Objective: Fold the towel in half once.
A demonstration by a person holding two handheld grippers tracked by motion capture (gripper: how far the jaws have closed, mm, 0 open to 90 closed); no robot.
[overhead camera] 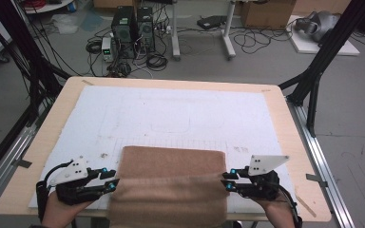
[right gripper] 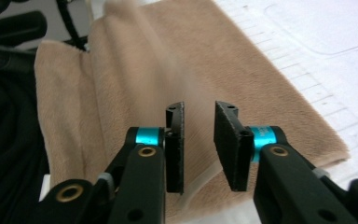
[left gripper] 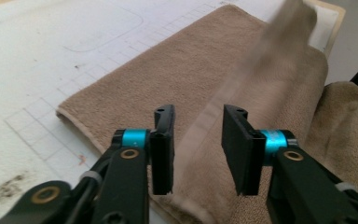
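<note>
Towel [overhead camera: 171,183], tan and folded, lies at the middle of the surface's [overhead camera: 275,102] near edge, on the white mat [overhead camera: 180,114], with its nearer part drooping over that edge toward the person. Its long axis runs left to right, parallel to the near edge, and its far fold line lies straight across the mat's printed grid.

Left tongs [overhead camera: 113,179] sit at the towel's left end, pointing inward to the right and held low over the mat; the left hand [overhead camera: 59,209] comes in from the near-left corner. Right tongs [overhead camera: 228,180] mirror them at the right end, pointing left, with the right hand [overhead camera: 278,211] behind them.

Both pairs of tongs stand apart with a clear gap. In each gripper view a blurred strip of towel edge shows across that gap, and the pads are not pressing on it
</note>
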